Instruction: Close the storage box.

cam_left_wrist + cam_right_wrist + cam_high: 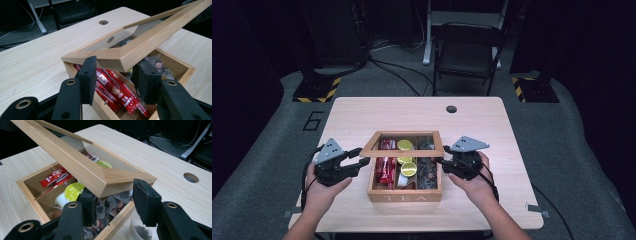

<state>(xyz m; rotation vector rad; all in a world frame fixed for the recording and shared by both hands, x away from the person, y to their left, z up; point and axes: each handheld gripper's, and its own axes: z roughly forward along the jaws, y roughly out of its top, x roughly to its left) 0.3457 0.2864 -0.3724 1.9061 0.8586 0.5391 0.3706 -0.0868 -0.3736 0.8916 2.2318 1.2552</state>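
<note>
Lid (407, 143) of the wooden tea box (404, 196) hung lifted above the box, near the middle of the surface (362, 112) toward its near edge, a glass-paned frame tilted over the open compartments. I had it pinched at both near corners: the left gripper (354, 159) with its fingers (87, 75) pressed on the left corner, the right gripper (443, 161) with its fingers (145, 200) clamped on the right corner.

To do this lift well, I judged both hands should rise together and keep the frame level, so it neither twisted nor slipped from such small corner bites.

Below lay red packets (117, 93) in the left compartment, green-topped pods (73, 190) in the middle and dark wrapped sachets (112, 207) on the right.

I could not tell whether the lid was hinged at its far edge or free. The fingers' contact faces were hidden behind the wood, and a clear container (140, 231) beside the box was cut off.
</note>
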